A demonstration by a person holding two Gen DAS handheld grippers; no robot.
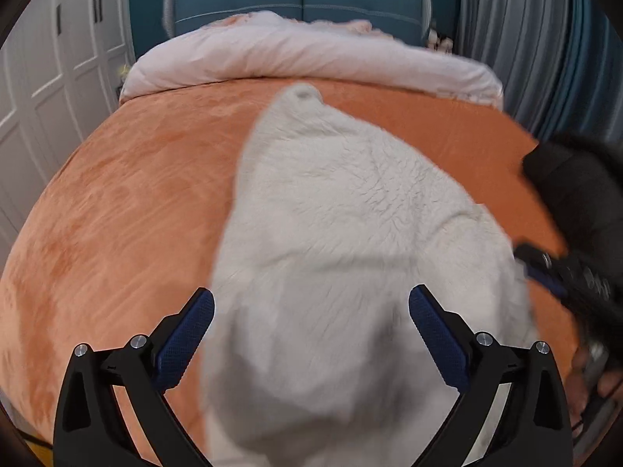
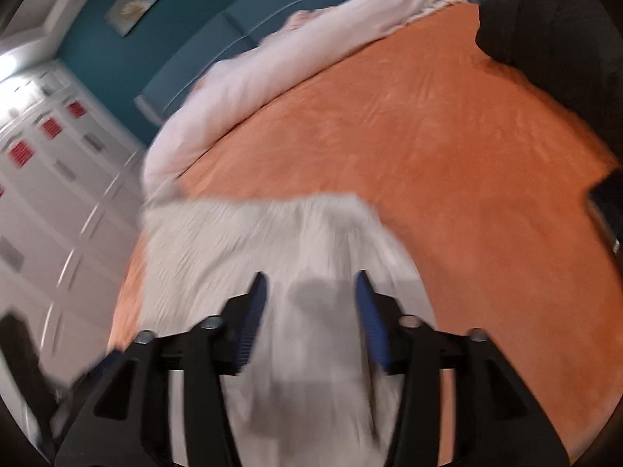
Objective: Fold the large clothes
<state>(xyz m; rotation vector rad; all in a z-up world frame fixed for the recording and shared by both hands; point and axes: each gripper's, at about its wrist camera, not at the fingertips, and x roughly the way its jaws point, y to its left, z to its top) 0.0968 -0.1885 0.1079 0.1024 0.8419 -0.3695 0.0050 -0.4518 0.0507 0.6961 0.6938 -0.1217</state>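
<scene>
A large white fleecy garment (image 1: 335,210) lies on the orange bed cover (image 1: 128,202), running from near my grippers toward the far pillows. My left gripper (image 1: 311,307) is open, its blue pads wide apart above the garment's near end. In the left wrist view my right gripper (image 1: 553,268) shows at the garment's right edge. In the blurred right wrist view my right gripper (image 2: 311,295) is open over the white garment (image 2: 249,241), with nothing between its fingers.
A pale pink duvet (image 1: 303,58) lies across the head of the bed against a teal headboard (image 1: 300,0). White wardrobe doors (image 1: 43,78) stand to the left, grey curtains (image 1: 518,39) to the right. A dark sleeve (image 1: 576,186) reaches in from the right.
</scene>
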